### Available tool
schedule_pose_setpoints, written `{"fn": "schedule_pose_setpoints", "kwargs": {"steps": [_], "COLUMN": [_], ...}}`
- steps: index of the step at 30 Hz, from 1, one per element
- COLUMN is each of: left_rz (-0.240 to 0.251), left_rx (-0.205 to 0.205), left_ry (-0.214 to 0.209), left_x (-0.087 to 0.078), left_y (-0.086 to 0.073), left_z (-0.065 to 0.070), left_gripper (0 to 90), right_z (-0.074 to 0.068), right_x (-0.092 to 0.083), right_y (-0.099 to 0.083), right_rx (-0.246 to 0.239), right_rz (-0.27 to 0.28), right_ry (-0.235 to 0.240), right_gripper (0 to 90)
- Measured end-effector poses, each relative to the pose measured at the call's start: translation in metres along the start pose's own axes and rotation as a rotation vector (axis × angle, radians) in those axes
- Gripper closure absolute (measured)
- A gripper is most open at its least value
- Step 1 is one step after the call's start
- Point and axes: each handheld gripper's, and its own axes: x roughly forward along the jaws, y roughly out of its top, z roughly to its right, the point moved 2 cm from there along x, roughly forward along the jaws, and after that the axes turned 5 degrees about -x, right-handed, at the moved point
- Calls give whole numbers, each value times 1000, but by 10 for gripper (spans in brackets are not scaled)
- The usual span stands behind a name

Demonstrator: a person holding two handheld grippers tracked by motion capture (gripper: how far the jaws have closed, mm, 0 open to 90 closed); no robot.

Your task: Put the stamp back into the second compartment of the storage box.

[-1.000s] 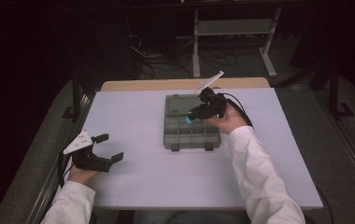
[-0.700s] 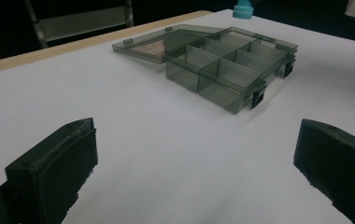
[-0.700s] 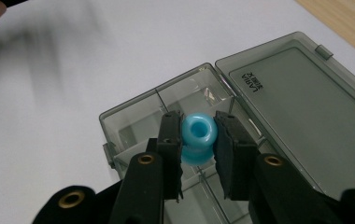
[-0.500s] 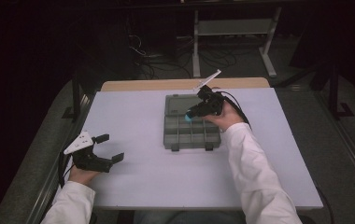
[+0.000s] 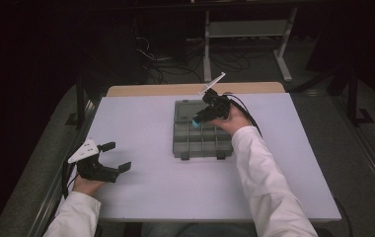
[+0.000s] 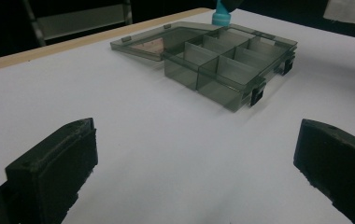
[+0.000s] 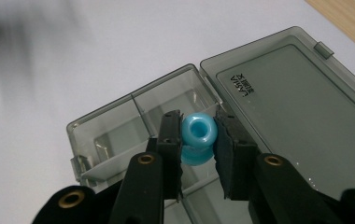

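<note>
Glossy blue spool (image 7: 197,135), hollow centre, pinched in right tongs (image 7: 199,140).

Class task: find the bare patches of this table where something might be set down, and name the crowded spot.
Bare: between the left tool and the organiser box, and right of it. Crowded: over the box, where the right tool holds a blue bead.

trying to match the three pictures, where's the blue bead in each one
High view: the bead is a blue dot at the right gripper tip, over the far part of the box.
Left gripper view: at the top edge, just above the box's far compartments.
Right gripper view: at centre, pinched between the two pads, above a corner compartment beside the lid.
Shared landmark: the open lid, lying flat by the compartments.
</note>
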Motion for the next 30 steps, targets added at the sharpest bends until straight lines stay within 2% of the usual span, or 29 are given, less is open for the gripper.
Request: {"fn": "schedule_pose_setpoints", "kwargs": {"steps": [5,8,9,12,14,20,23,24,30], "left_rz": [-6,-19,-21,-26,-14,-14,-7,-9,-15], "left_rx": [-1,12,12,24,8,5,-1,2,8], "left_ry": [-3,0,0,-1,-3,-3,-2,-2,-6], "left_x": [0,0,0,0,1,1,1,1,2], "left_y": [-1,-1,-1,-1,-1,-1,-1,-1,-1], "left_z": [0,-1,-1,-2,-1,0,0,0,0], "left_gripper": [0,0,0,0,0,0,0,0,0], "right_z": [4,3,3,5,6,6,6,6,-1], "right_x": [9,14,15,19,21,29,26,26,15], "right_y": [3,4,4,3,2,-2,-2,-2,-4], "right_rx": [-10,1,8,-1,7,12,6,6,32], "right_rz": [-16,-26,-44,-45,-50,-69,-70,-70,-47], "right_ry": [-8,-15,-11,-17,-19,-16,-16,-16,-36], "right_gripper": [714,714,714,714,714,698,532,532,319]}}
